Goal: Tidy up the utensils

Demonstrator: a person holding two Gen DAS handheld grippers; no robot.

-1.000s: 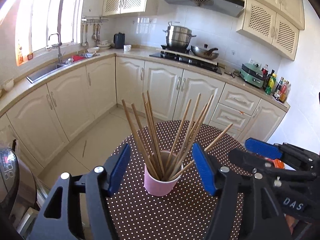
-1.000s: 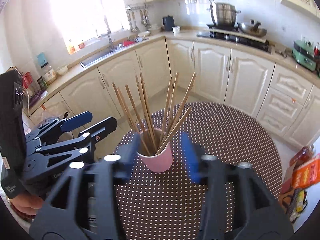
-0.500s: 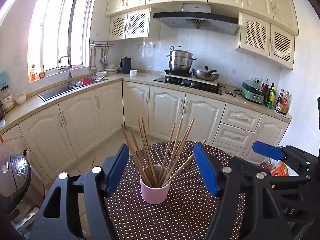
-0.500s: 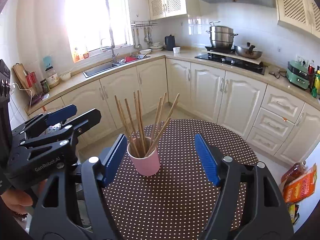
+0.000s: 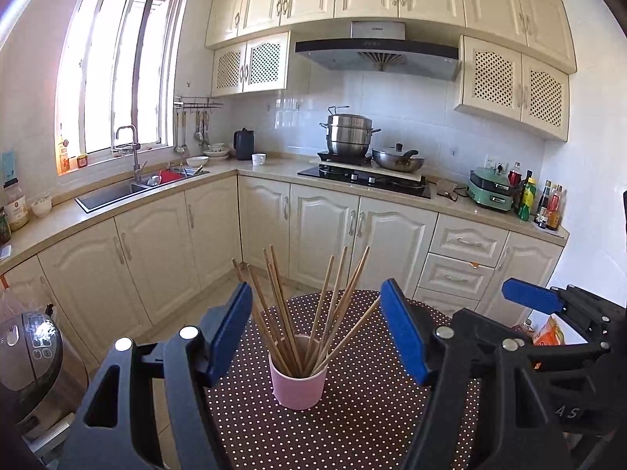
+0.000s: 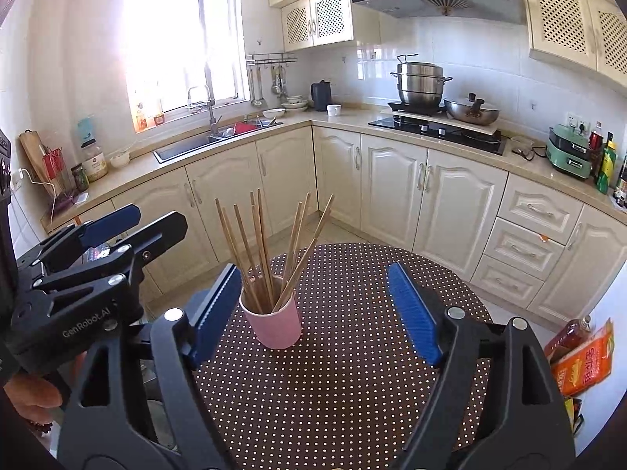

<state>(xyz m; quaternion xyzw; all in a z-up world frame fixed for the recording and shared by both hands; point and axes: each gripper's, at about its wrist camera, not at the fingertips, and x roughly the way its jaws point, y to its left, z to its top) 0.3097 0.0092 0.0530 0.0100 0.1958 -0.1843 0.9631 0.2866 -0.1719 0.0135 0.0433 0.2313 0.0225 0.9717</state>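
Observation:
A pink cup [image 5: 298, 385] stands on a round table with a brown dotted cloth [image 5: 352, 431]. Several wooden chopsticks [image 5: 309, 313] stand fanned out in it. My left gripper [image 5: 317, 333] is open and empty, held back from the cup, which shows between its blue pads. My right gripper [image 6: 317, 309] is open and empty too; the cup [image 6: 273, 325] with its chopsticks [image 6: 266, 250] sits near its left pad. Each gripper also shows in the other's view: the right one [image 5: 548, 313] at the right, the left one [image 6: 98, 250] at the left.
Cream kitchen cabinets run behind the table, with a sink [image 5: 129, 192] at the left and a stove with pots [image 5: 364, 164] at the back. A rice cooker [image 5: 31, 356] stands left of the table. Orange food packets [image 6: 584, 360] lie at the right.
Both grippers have pulled back and risen away from the cup, which now looks smaller and lower in both views. Both stay open and empty.

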